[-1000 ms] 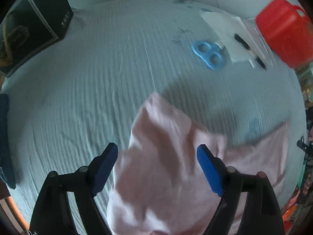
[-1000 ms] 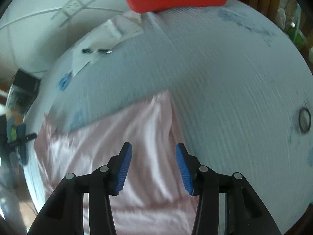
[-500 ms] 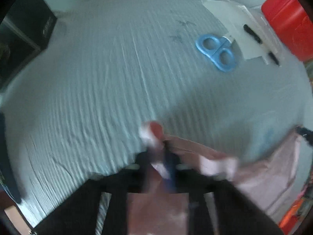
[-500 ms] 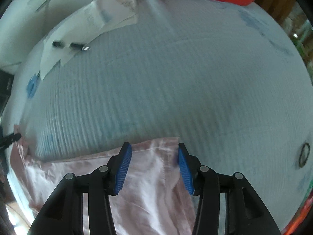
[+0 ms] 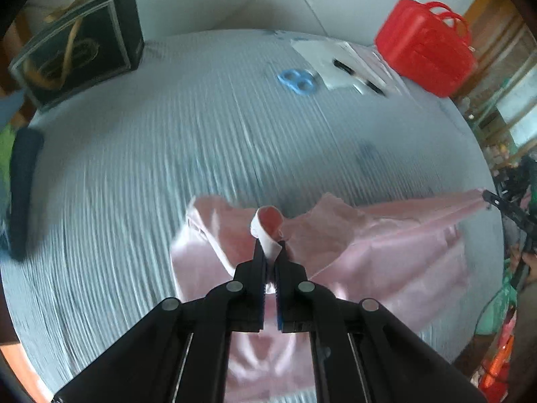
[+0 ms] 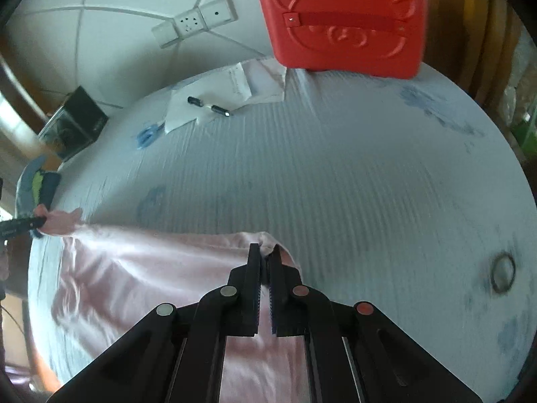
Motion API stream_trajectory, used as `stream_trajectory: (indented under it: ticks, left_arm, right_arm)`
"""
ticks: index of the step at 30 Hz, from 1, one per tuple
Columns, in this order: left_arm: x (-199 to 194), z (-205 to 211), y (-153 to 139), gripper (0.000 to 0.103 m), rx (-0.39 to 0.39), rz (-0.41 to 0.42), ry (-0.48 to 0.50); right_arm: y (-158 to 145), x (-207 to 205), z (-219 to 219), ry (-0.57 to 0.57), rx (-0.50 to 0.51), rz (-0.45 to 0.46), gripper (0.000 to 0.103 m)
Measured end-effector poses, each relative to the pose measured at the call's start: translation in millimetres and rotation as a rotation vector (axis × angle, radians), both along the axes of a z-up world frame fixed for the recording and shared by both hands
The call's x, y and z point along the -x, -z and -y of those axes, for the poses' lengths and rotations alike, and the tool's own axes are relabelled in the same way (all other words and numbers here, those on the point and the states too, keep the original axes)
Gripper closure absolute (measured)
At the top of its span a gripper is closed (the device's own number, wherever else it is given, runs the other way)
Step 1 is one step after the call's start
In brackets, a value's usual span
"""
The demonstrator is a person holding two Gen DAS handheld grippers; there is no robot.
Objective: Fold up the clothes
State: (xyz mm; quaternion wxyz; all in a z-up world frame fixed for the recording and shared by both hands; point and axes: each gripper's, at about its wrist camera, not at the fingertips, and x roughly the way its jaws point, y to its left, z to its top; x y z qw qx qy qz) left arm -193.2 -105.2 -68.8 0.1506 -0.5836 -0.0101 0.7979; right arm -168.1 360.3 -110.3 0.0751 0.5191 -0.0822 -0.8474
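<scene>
The left gripper (image 5: 272,247) pinches a corner of the pink garment (image 5: 386,252); the right gripper (image 6: 265,252) pinches another corner (both clamped tight). The garment hangs stretched between them over a pale striped bed (image 5: 167,154).

Beyond my jaws I see a pale ribbed-cloth desk (image 5: 141,174) carrying blue plastic scissors (image 5: 297,81), white papers (image 5: 327,62), a red plastic case (image 5: 424,47) and a black gift bag (image 5: 79,45).

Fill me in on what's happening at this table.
A person is folding a pink garment on a grey striped tablecloth, using tongs in each hand. The left tongs are shut on a folded edge with a white band. The right tongs are shut on another edge. The cloth is stretched between them.
</scene>
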Motion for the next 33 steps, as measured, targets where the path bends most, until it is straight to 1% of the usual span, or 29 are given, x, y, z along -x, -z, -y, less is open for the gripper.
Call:
stream_trajectory:
  ticks: [1, 2, 5, 6, 7, 8, 10, 11, 12, 13, 14, 15, 16, 17, 18, 19, 22, 28, 29, 33]
  left_arm:
    - [-16.8, 3.1, -0.1, 0.099, -0.007, 0.002, -0.001]
    - [-32.1, 4.1, 6.1, 0.099, -0.017, 0.017, 0.0]
    - [-65.6, 0.2, 27.4, 0.099, 0.013, 0.075, 0.015]
    - [-75.1, 0.3, 38.7, 0.099, 0.03, 0.11, 0.02]
    - [-80.2, 2.0, 45.1, 0.099, 0.041, 0.133, 0.02]
    - [-82.2, 6.3, 46.5, 0.098, 0.038, 0.148, 0.006]
    - [-86.0, 14.8, 49.2, 0.096, 0.032, 0.176, -0.024]
    - [-87.6, 19.0, 49.7, 0.093, 0.029, 0.187, -0.038]
    - [-85.7, 22.1, 40.5, 0.091, 0.021, 0.164, -0.045]
    - [-84.1, 23.7, 30.0, 0.084, 0.019, 0.142, -0.048]
    - [-82.5, 25.3, 19.5, 0.072, 0.017, 0.12, -0.051]
    - [-81.3, 26.3, 10.2, 0.064, 0.017, 0.096, -0.051]
    - [-80.2, 27.3, 0.8, 0.044, 0.017, 0.071, -0.051]
    - [-78.3, 28.1, -7.8, 0.028, 0.019, 0.047, -0.05]
    - [-69.6, 26.7, -8.4, 0.022, 0.04, 0.031, -0.05]
    - [-60.8, 25.3, -9.0, 0.02, 0.06, 0.015, -0.05]
    - [-34.5, 21.2, -9.8, 0.02, 0.123, -0.031, -0.051]
    - [22.1, 12.8, 54.0, 0.021, 0.236, 0.026, -0.09]
    - [28.5, 12.7, 63.6, 0.023, 0.236, 0.039, -0.1]
    - [46.1, 12.3, 88.8, 0.023, 0.22, 0.083, -0.121]
  right_arm:
    - [2.0, -9.6, -2.2, -0.003, -0.001, 0.011, 0.099]
    - [4.9, -18.9, -4.2, -0.006, -0.002, 0.025, 0.099]
    - [18.8, -45.8, -7.2, -0.03, 0.006, 0.092, 0.098]
    - [24.6, -54.6, -7.5, -0.041, 0.01, 0.121, 0.095]
    - [30.1, -61.9, -7.1, -0.04, -0.009, 0.154, 0.086]
    - [35.5, -68.8, -6.6, -0.037, -0.035, 0.189, 0.08]
    - [36.9, -77.7, -11.6, -0.014, -0.047, 0.213, 0.079]
    - [34.2, -79.9, -15.3, 0.004, -0.045, 0.212, 0.077]
    - [30.6, -81.6, -19.2, 0.023, -0.042, 0.208, 0.076]
    - [25.2, -83.1, -23.8, 0.042, -0.043, 0.198, 0.073]
    - [20.7, -84.0, -26.6, 0.054, -0.044, 0.19, 0.07]
    - [16.6, -84.8, -28.9, 0.063, -0.045, 0.183, 0.068]
    - [13.4, -84.7, -30.4, 0.068, -0.047, 0.179, 0.067]
    - [10.4, -84.4, -31.7, 0.071, -0.05, 0.175, 0.066]
    - [8.7, -84.8, -31.5, 0.072, -0.054, 0.172, 0.066]
    - [8.2, -82.7, -31.9, 0.076, -0.053, 0.168, 0.066]
    - [8.4, -71.4, -32.5, 0.096, -0.043, 0.161, 0.066]
    - [19.3, -33.3, -21.8, 0.133, -0.024, 0.183, 0.066]
    - [22.2, -26.1, -18.9, 0.14, -0.028, 0.191, 0.066]
    - [35.5, -0.9, -9.5, 0.158, -0.031, 0.215, 0.062]
